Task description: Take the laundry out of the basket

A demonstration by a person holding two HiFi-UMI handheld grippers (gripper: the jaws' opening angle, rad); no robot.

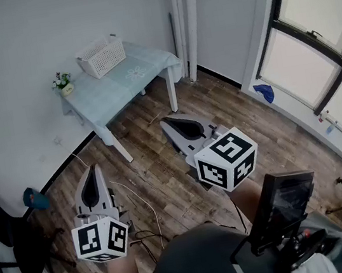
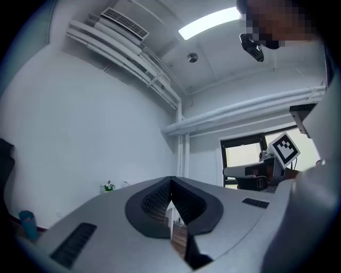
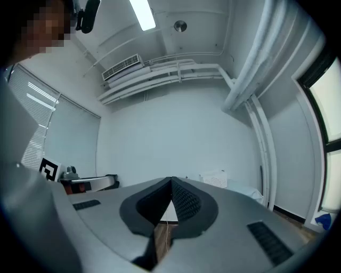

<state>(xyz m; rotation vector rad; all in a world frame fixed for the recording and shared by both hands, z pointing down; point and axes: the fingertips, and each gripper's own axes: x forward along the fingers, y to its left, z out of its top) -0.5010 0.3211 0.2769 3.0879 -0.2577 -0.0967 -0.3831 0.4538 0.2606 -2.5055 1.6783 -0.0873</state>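
A white laundry basket (image 1: 101, 55) stands on a small table (image 1: 125, 85) with a pale blue cloth, against the far wall. What lies inside it does not show. The basket (image 3: 216, 179) also appears small in the right gripper view. My left gripper (image 1: 92, 169) hangs low at the left over the wooden floor, shut and empty, far from the table. My right gripper (image 1: 166, 125) is raised near the middle, pointing toward the table, jaws together with nothing between them. Both gripper views show tips meeting.
A small potted plant (image 1: 63, 83) sits at the table's left corner. A black chair (image 1: 11, 244) and a blue bin (image 1: 36, 199) stand at the left wall. White cables (image 1: 144, 201) trail over the floor. A window (image 1: 312, 33) and blue cloth (image 1: 266, 92) are at the right.
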